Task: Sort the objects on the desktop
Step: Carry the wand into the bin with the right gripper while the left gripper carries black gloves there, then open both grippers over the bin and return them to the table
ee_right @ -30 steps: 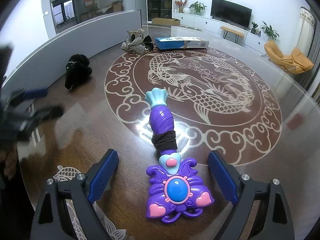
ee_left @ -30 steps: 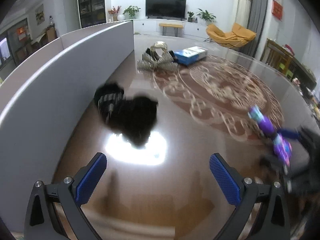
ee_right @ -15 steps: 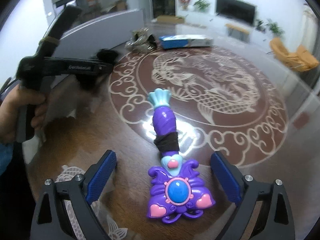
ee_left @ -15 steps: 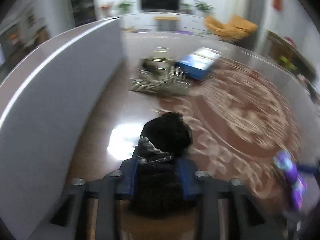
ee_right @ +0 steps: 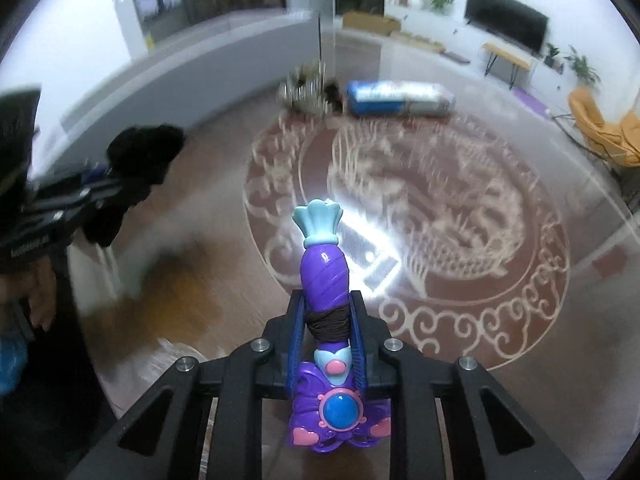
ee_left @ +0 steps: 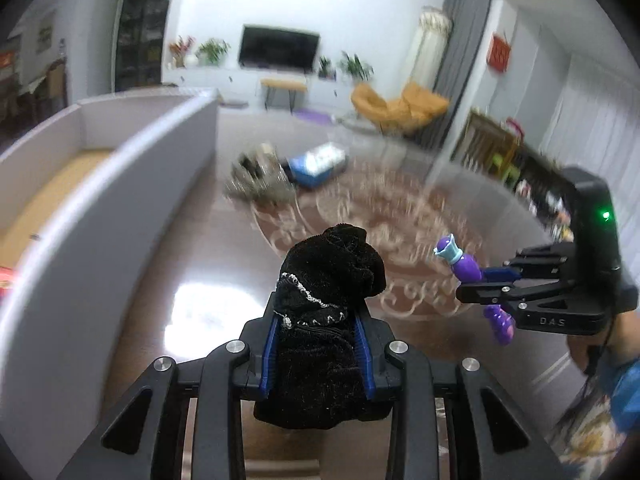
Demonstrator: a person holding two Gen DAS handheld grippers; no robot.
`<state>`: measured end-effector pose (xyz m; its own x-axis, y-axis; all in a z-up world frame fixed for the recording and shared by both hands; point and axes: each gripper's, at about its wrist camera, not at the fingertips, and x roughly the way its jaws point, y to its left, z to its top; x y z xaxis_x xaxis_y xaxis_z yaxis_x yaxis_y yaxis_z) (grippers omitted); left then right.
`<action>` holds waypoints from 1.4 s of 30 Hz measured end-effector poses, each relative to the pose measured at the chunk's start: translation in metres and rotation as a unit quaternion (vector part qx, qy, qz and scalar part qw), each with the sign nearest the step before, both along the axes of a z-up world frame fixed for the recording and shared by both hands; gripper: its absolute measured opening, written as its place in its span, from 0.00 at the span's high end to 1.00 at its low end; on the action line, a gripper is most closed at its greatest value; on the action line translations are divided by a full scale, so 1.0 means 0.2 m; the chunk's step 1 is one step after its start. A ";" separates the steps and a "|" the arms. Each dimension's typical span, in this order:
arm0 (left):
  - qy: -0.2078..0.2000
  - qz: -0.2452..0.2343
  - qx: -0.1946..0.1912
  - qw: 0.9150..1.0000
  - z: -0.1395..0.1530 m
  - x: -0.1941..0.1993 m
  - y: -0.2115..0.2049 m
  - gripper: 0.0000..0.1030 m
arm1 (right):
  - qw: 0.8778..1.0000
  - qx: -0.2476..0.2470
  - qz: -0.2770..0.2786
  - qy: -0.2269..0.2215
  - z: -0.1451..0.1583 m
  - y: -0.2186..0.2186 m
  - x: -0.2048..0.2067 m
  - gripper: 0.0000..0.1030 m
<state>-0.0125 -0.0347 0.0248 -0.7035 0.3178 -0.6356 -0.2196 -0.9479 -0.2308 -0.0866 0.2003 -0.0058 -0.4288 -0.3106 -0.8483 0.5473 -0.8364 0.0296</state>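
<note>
Both are in the carry step: left tool [ee_left: 318,346] clamps the black pouch [ee_left: 326,308], right tool [ee_right: 326,338] clamps the wand [ee_right: 326,304], above the table [ee_right: 540,344]. Next, probably release into the grey bin [ee_left: 120,184] left of them.

Premises: a private home, living room. Evidence: wall-mounted television [ee_left: 279,49] above a low white cabinet [ee_left: 240,80], potted plants [ee_left: 214,50], an orange lounge chair [ee_left: 398,106], grey curtains [ee_left: 460,60], a tall display cabinet [ee_left: 144,24].

Left claw [ee_left: 316,344] & right claw [ee_right: 326,344] both clamped, raised.
</note>
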 end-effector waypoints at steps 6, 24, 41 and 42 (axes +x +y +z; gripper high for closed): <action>0.043 0.056 0.027 0.997 0.31 0.10 -0.29 0.69 | 0.996 -0.059 0.017 0.062 0.38 -0.19 -0.03 0.79; -0.153 0.300 -0.018 0.941 0.02 -0.17 -1.26 0.44 | 0.985 -0.140 0.104 -0.014 0.35 -1.79 -0.48 0.75; -0.001 0.317 -0.011 0.948 0.16 0.02 -1.11 0.10 | 0.984 -0.153 0.014 0.093 0.31 -1.04 -0.22 0.10; 0.015 0.313 -0.013 0.950 0.19 0.05 -1.07 0.10 | 0.985 -0.145 0.009 0.098 0.30 -0.95 -0.20 0.10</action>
